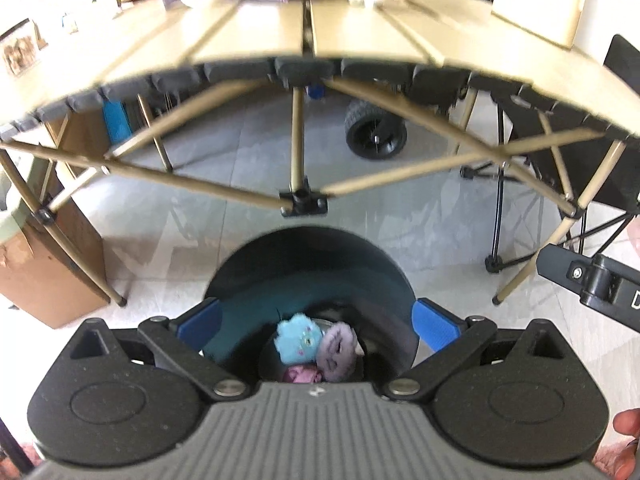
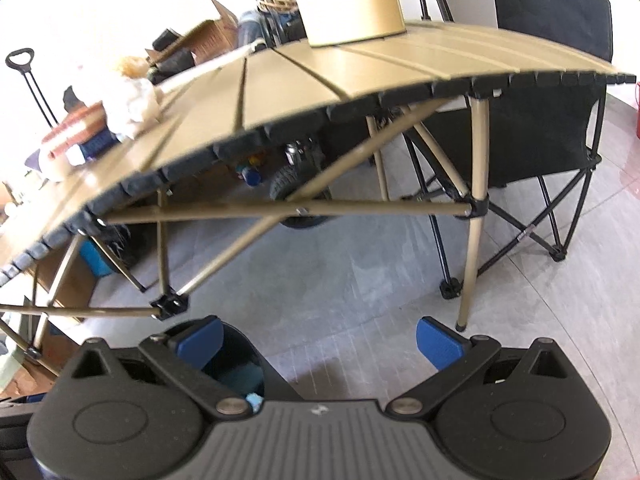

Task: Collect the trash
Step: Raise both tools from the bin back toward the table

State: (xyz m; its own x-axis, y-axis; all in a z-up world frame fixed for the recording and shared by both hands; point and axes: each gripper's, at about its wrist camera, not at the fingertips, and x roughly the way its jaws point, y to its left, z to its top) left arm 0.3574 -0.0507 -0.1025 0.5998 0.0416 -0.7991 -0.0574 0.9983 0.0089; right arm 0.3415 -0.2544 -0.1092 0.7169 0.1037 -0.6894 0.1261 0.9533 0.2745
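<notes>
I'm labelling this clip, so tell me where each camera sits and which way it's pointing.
Left wrist: on the left gripper, low over the dark bin with crumpled scraps inside, facing the folding table; its open blue fingers, a fingertip and part of the right gripper show.
Right wrist: on the right gripper, facing the table's right end and a black chair; its open fingers show.
Shared: table, bin, grey floor, cart wheel.
</notes>
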